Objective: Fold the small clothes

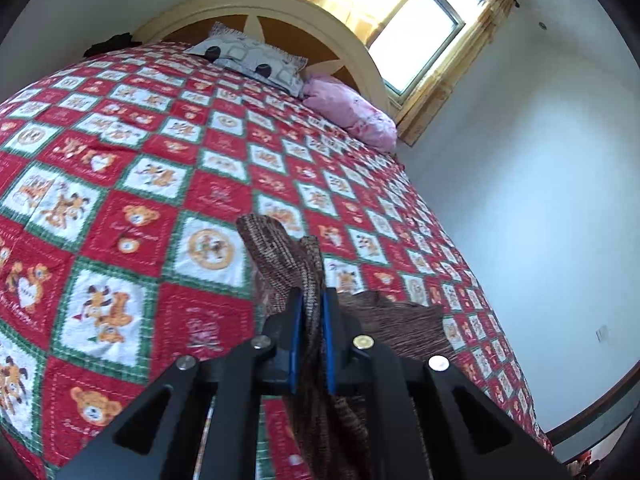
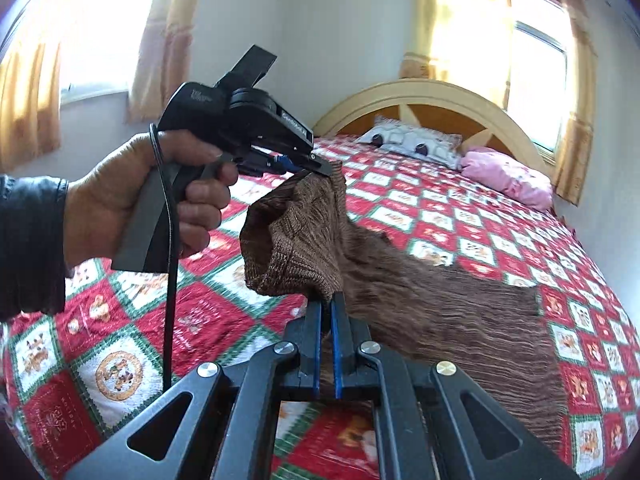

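Observation:
A brown knitted garment [image 2: 440, 312] lies partly on the bed's red patchwork quilt [image 2: 420, 216]. One edge is lifted between my two grippers. My right gripper [image 2: 329, 304] is shut on a bunched corner of it. My left gripper [image 2: 320, 170], held by a hand at the left of the right wrist view, is shut on another corner higher up. In the left wrist view, my left gripper [image 1: 312, 300] pinches the brown garment [image 1: 288, 256] between its blue pads, and the rest of the cloth trails right over the quilt [image 1: 120, 200].
A grey patterned pillow [image 2: 412, 140] and a pink pillow [image 2: 508, 178] lie by the cream headboard [image 2: 440, 96]. Curtained windows [image 2: 532, 52] are behind the bed. A white wall [image 1: 540, 180] runs along the bed's right side.

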